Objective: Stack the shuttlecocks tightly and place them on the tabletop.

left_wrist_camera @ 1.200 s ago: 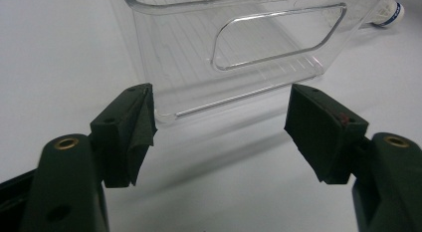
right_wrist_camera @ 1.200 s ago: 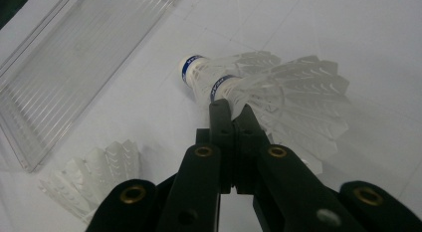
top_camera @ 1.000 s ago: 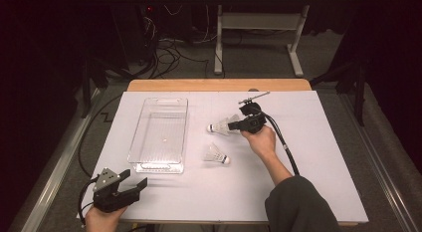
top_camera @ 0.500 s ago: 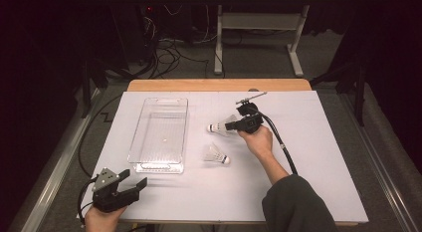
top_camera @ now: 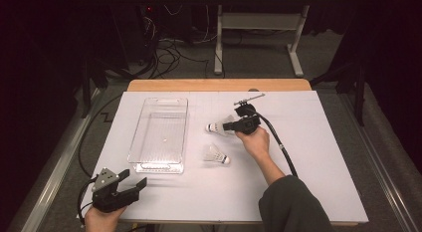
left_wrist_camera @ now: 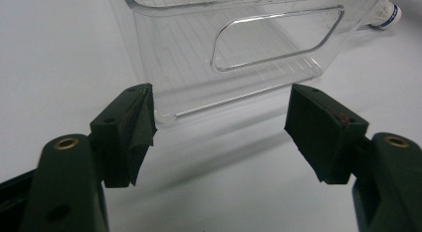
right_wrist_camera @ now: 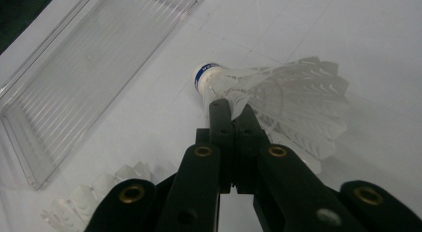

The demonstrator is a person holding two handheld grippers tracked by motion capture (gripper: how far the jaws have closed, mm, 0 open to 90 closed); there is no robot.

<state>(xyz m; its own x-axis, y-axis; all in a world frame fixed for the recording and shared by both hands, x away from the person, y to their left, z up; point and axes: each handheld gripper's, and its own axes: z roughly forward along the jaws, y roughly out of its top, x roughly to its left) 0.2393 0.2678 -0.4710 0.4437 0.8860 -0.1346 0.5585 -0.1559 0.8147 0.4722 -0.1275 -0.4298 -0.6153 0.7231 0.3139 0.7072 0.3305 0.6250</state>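
1. Right gripper (top_camera: 230, 126): jaws pinched tight on the thin feather skirt of a white feather shuttlecock with a blue band round its cork tip (right_wrist_camera: 259, 87), just behind the tip.
2. Held shuttlecock (top_camera: 219, 126): near the middle of the bench, low over the white top. Long way runs across the bench, cork tip aimed at the clear box, feathers back toward the gripper.
3. Clear plastic long box with cut-out handles (top_camera: 160, 132): just left of the held shuttlecock's tip, with a small gap between. Nothing in it yet. Next move probably a short slide to the left, then a drop inside.
4. Second white feather shuttlecock (top_camera: 215, 155): flat on the white bench top (top_camera: 318, 157), near the right hand, a little closer to the person, not touching the box.
5. Left gripper (top_camera: 133, 183): jaws wide apart, nothing between them, at the near left corner, looking at the box's near end wall (left_wrist_camera: 239, 48).
6. Right hand much nearer to both shuttlecocks.
7. Count: two shuttlecocks, one box, two grippers.
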